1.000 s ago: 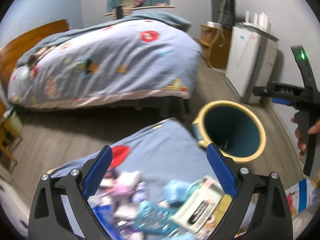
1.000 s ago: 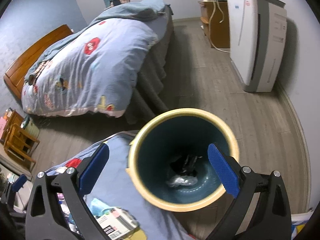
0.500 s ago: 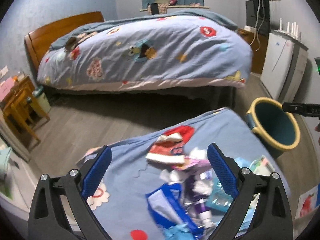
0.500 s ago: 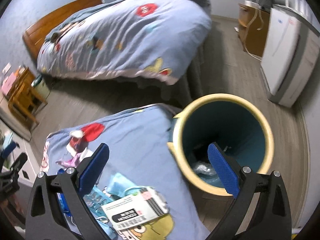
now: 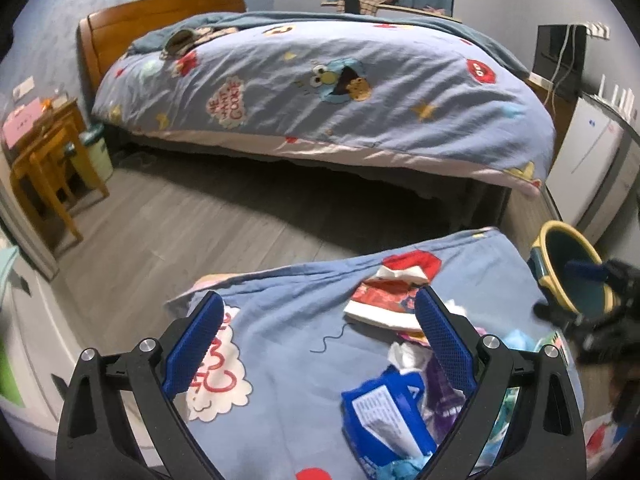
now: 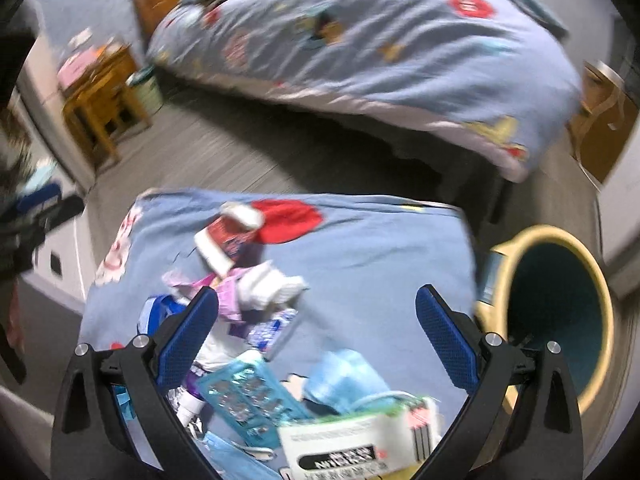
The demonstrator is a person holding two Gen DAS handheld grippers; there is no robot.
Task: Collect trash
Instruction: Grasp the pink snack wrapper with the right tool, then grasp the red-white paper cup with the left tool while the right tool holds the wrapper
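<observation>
Two wide-open, empty grippers, left (image 5: 318,344) and right (image 6: 316,336), above the trash pile (image 6: 256,344) on the blue cloth (image 6: 372,264), bin (image 6: 556,320) at three o'clock, nearer the right.

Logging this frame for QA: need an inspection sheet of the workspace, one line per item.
Surface: blue cartoon-print cloth, wrinkled.
Job's things: trash pile on cloth: red-white wrapper, blue pack, white box. Bin at the cloth's right edge, yellow rim.
Clutter: nothing seen beyond the trash.
Grippers: left gripper open, empty; right gripper open, empty, above pile.
Cables: cords hang on the far wall.
Surroundings: bed, wooden stand, white appliance.
</observation>
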